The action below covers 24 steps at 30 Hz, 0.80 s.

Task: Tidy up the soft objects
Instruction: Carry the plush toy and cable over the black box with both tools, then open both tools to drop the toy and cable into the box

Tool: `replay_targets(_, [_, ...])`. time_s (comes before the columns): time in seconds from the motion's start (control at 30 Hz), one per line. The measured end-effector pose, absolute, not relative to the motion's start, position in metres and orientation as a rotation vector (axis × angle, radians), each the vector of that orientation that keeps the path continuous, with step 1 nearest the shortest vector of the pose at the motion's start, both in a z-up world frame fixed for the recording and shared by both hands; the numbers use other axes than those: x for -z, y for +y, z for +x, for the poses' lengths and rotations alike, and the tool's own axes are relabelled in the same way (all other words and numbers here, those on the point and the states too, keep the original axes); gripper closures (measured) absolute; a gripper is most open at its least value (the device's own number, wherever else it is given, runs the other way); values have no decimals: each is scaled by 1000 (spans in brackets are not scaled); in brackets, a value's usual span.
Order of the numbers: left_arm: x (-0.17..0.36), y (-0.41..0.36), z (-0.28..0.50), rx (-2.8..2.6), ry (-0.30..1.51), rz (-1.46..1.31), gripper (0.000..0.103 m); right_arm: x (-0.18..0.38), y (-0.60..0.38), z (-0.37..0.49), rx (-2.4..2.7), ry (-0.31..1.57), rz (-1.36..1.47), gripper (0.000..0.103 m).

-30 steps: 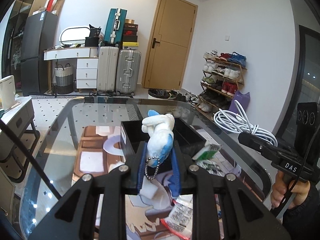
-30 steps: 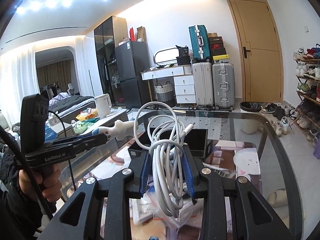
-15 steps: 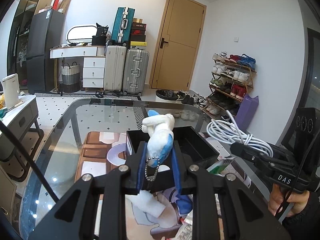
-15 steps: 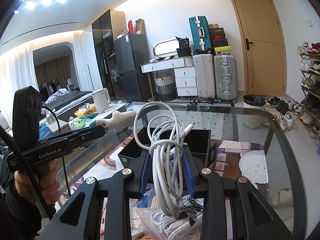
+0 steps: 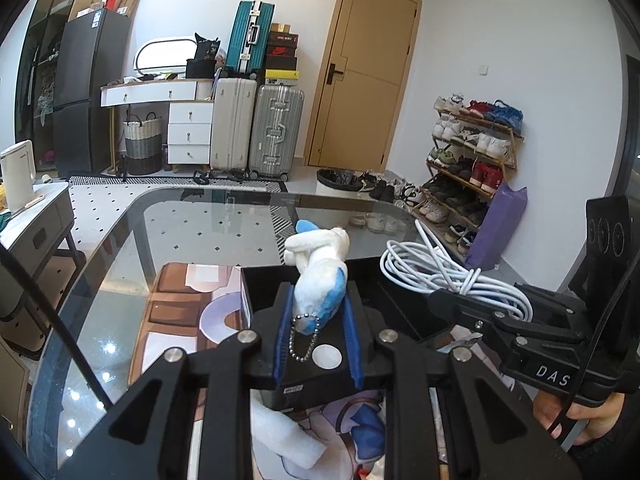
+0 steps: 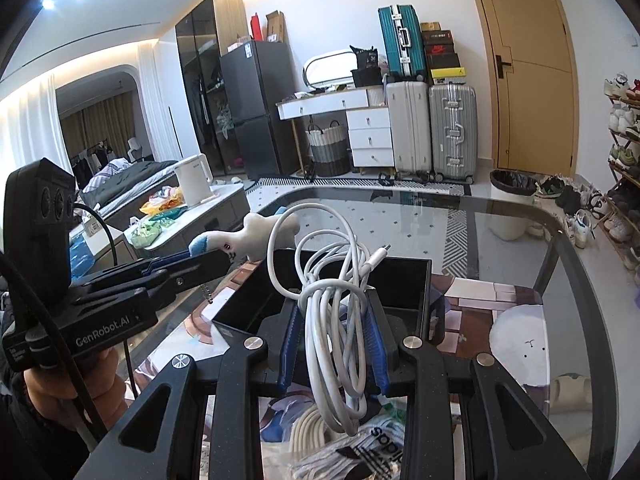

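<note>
Two handheld grippers hover side by side above a glass table [image 5: 192, 220], each carrying something soft. The left gripper [image 5: 318, 312] has its blue-padded jaws closed on a small white and blue plush keychain [image 5: 318, 276], whose bead chain dangles below. The right gripper [image 6: 334, 328] has its jaws clamped on a coiled white cable [image 6: 332, 300], loops hanging loose. Directly ahead and below sits an open black box [image 6: 404, 284], apparently the destination. To finish well, each item should probably be lowered fully inside the box walls before release, minding trailing cable loops that could catch on the rim.
</note>
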<state>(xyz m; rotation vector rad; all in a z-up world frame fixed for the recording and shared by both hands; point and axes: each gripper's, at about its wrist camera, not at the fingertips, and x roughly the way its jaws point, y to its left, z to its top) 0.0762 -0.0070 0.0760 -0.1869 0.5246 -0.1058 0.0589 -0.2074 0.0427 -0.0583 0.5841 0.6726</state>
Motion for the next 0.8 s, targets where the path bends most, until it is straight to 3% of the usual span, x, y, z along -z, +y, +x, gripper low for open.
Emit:
replay_targets(0.6, [-54, -17, 106, 90, 581, -133, 81, -16, -191, 106, -657, 687, -75, 73])
replay_targets(0.67, [-53, -16, 106, 88, 585, -134, 79, -15, -190, 106, -659, 686, -79, 68])
replay_targets(0.7, [-53, -16, 105, 86, 590, -134, 76, -16, -191, 106, -650, 680, -80, 65])
replay_targets(0.77, [-51, -14, 103, 86, 595, -142, 48, -19, -195, 104, -642, 664, -72, 58])
replay_targets(0.8, [-50, -13, 100, 84, 595, -147, 45, -22, -198, 101, -646, 653, -66, 54])
